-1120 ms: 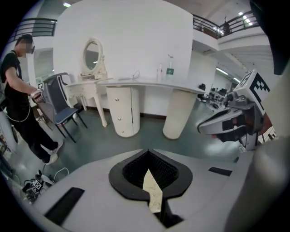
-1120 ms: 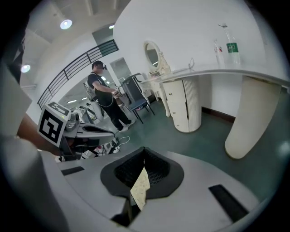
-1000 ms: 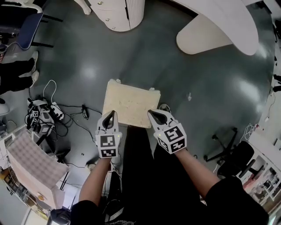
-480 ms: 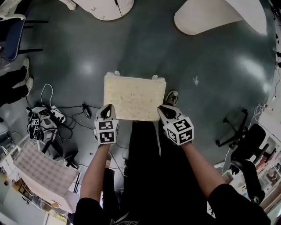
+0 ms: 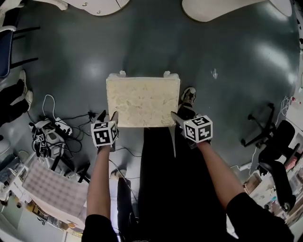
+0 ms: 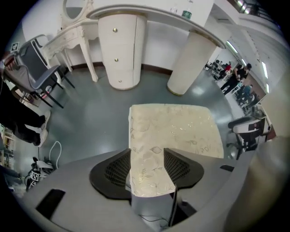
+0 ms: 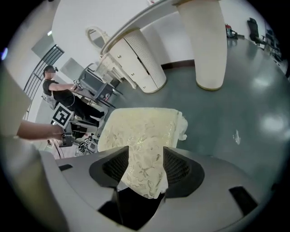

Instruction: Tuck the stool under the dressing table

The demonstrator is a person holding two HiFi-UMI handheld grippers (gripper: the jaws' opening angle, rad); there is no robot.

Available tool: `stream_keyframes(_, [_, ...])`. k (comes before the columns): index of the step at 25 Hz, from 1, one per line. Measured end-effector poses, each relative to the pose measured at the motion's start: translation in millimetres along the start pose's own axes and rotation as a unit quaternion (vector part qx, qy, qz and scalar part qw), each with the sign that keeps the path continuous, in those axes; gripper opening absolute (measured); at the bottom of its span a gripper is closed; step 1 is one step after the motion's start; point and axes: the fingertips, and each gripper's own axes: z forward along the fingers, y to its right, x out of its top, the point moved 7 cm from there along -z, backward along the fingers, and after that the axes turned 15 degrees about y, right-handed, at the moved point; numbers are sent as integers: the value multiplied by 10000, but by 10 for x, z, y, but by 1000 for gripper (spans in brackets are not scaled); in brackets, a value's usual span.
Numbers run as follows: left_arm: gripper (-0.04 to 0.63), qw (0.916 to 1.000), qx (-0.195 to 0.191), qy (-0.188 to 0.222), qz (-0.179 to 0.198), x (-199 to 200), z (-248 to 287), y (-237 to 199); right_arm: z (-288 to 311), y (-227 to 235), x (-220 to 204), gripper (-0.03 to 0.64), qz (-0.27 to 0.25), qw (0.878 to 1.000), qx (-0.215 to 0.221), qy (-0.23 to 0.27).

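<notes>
The stool has a cream patterned cushion and stands on the grey floor in front of me. The dressing table's drawer pedestal and round leg lie beyond it at the top edge. My left gripper is at the stool's near left corner and my right gripper at its near right corner. Both have just been opening. In the left gripper view the cushion runs in between the jaws of the left gripper. In the right gripper view the cushion corner lies between the jaws of the right gripper.
Cables and power strips lie on the floor to the left. A black office chair stands at the right and a blue chair at the far left. A person's shoe is near the left edge. My own shoe is beside the stool.
Both grippers have come down from above the stool to its near corners. Their jaws, shut before, now stand apart around the cushion. The stool sits higher in the head view.
</notes>
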Motion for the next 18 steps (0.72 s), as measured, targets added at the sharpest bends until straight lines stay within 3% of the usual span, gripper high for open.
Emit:
stream_keyframes(6, [278,9985,-455,-230,-217,-80,267,-182,236,271,-291,232,394,9985,0,-377])
stream_keyframes(11, [319,9936,-1010,-498,-56,-87,482,-190,351,462,-483,242,911,9941,86,-588])
stream_keyframes(18, [335,9792,-1769,-570,-809,-108,554,-309,407,530,-405,244,1384,9881,549,-384])
